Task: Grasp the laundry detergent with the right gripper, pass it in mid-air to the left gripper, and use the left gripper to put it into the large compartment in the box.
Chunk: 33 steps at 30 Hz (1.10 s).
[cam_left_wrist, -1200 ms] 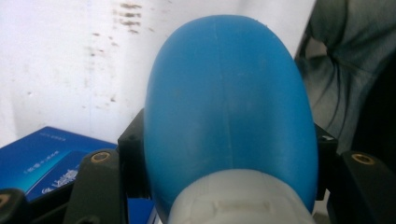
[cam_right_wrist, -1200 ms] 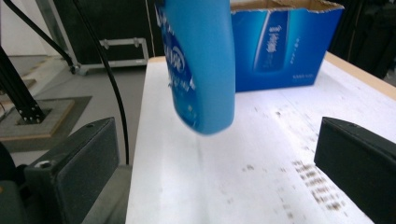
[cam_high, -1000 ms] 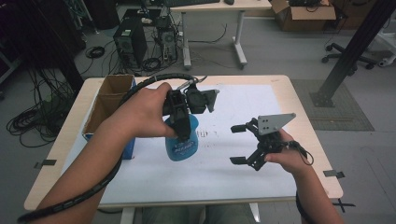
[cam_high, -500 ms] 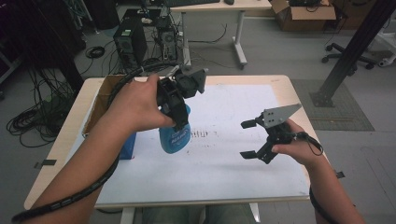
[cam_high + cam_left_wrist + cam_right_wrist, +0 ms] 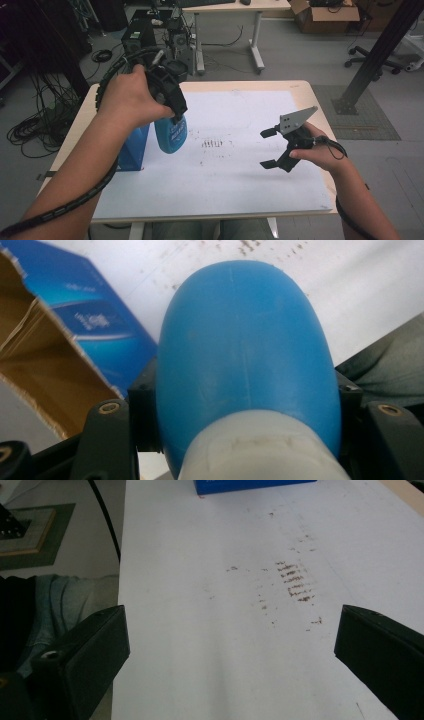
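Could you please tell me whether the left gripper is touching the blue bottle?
Touching. In the left gripper view the left gripper has both black jaws pressed against the sides of the blue bottle, with no gap.

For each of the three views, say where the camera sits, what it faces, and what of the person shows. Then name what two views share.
High view: above the person's side, facing forward and down on the table; both forearms, left gripper holding the bottle, right gripper open.
Left gripper view: on the left gripper, along its jaws, clamped on the bottle.
Right gripper view: on the right gripper, over the white sheet; jaws apart.
Shared: the blue box and brown smudges.
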Available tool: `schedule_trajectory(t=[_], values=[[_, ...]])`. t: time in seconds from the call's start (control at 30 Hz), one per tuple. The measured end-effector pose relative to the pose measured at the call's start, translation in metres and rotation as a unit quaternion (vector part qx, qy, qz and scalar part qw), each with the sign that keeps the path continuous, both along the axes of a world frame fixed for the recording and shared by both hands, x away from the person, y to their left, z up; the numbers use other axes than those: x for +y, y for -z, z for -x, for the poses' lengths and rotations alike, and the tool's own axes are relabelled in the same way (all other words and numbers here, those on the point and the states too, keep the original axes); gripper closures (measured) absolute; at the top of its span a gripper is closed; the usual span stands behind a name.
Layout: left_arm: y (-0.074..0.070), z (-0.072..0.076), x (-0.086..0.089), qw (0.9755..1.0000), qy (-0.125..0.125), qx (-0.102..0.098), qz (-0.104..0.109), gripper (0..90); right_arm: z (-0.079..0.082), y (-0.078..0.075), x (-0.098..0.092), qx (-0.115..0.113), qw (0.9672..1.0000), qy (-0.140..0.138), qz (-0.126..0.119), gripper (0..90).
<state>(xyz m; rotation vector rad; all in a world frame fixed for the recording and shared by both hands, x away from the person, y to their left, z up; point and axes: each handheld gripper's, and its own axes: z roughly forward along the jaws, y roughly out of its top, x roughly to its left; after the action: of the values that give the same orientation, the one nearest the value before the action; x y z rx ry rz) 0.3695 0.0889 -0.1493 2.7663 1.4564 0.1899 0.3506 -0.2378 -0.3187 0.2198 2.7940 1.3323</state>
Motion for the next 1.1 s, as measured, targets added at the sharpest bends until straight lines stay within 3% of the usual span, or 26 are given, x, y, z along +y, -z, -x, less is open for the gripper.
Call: schedule_trajectory(t=[0.17, 0.27, 0.5, 0.53, 0.6, 0.73, 0.8, 1.1], values=[[-0.011, -0.003, 0.013, 0.9996, -0.029, -0.003, -0.003, 38.0, -0.003, -0.006, 0.002, -0.004, 0.9994, -0.009, 0.035, 1.7], [-0.021, -0.005, 0.025, 0.9985, -0.054, -0.004, 0.010, 37.9, -0.005, -0.011, 0.004, -0.001, 0.9983, -0.012, 0.058, 1.8], [-0.038, -0.007, 0.044, 0.9960, -0.087, -0.011, 0.018, 38.0, -0.006, -0.016, 0.005, 0.002, 0.9960, -0.014, 0.088, 2.0], [-0.043, -0.008, 0.050, 0.9941, -0.106, -0.018, 0.017, 38.0, -0.006, -0.016, 0.005, 0.003, 0.9958, -0.014, 0.091, 2.0], [-0.045, -0.008, 0.052, 0.9936, -0.110, -0.017, 0.016, 38.0, -0.006, -0.015, 0.005, 0.007, 0.9952, -0.015, 0.097, 2.1], [-0.055, -0.010, 0.066, 0.9903, -0.136, -0.018, 0.021, 38.0, -0.008, -0.014, 0.006, 0.012, 0.9940, -0.015, 0.107, 2.3], [-0.062, -0.011, 0.075, 0.9882, -0.150, -0.018, 0.024, 38.0, -0.008, -0.014, 0.008, 0.015, 0.9920, -0.016, 0.124, 2.6], [-0.081, -0.016, 0.097, 0.9820, -0.187, -0.016, 0.022, 38.0, -0.011, -0.019, 0.013, 0.020, 0.9912, -0.025, 0.128, 2.6]])
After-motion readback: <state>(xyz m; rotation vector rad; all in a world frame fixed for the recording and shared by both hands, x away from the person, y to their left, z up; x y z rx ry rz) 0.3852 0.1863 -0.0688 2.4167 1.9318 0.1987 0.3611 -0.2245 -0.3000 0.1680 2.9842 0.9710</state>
